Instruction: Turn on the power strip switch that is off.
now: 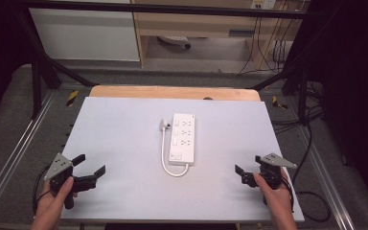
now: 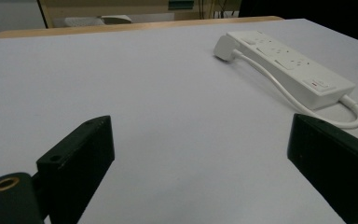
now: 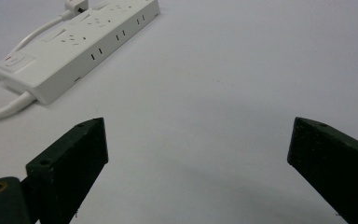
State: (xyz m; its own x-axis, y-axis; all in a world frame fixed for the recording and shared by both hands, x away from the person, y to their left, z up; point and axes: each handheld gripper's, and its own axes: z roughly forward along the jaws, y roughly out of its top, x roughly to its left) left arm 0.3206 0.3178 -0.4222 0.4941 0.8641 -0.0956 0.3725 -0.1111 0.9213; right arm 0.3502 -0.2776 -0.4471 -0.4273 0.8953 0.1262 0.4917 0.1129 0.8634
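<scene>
My desk (image 1: 124, 143) has a pale grey top, with a strip of bare wood (image 1: 172, 92) along its far edge. Black frame bars (image 1: 43, 67) rise past the far corners on both sides. Beyond the far edge stands a wooden shelf unit (image 1: 196, 28) beside a white cabinet (image 1: 86, 38). Black cables (image 1: 311, 139) trail over the grey floor (image 1: 9, 124) off the right edge.

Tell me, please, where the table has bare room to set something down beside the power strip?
Bare patches lie left of the power strip towards the left tool, right of it towards the right tool, and along the table far edge. It is tighter only by the strip's looped cable and plug.
</scene>
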